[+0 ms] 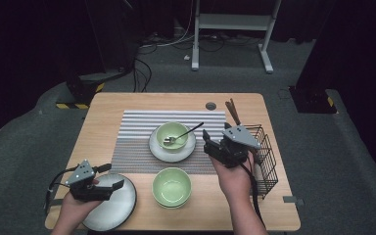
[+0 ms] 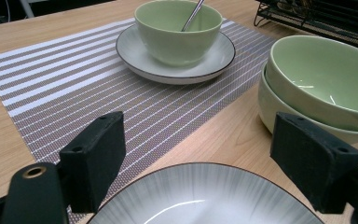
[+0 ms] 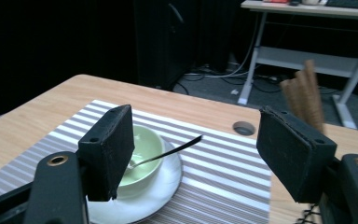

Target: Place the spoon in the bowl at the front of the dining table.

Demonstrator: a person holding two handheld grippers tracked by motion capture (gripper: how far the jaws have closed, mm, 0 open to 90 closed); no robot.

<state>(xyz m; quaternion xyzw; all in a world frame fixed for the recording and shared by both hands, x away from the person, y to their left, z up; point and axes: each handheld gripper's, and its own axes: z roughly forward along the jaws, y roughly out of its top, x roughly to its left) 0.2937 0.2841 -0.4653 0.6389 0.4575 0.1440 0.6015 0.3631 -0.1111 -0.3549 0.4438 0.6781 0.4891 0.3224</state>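
The right tool [image 1: 206,141] hovers with wide jaws, holding nothing, just beside the green bowl [image 1: 173,134]; a spoon [image 1: 185,133] rests inside this bowl, which stands on a white plate [image 1: 156,149]; the left tool [image 1: 114,178], also wide and holding nothing, hangs over the grey plate [image 1: 122,205] on the tabletop [image 1: 103,122].

No readable text, label, brand or number is showing anywhere in these views. The yellow-and-black hazard stripes [image 1: 81,105] at the frame's upper left are carrying no lettering.
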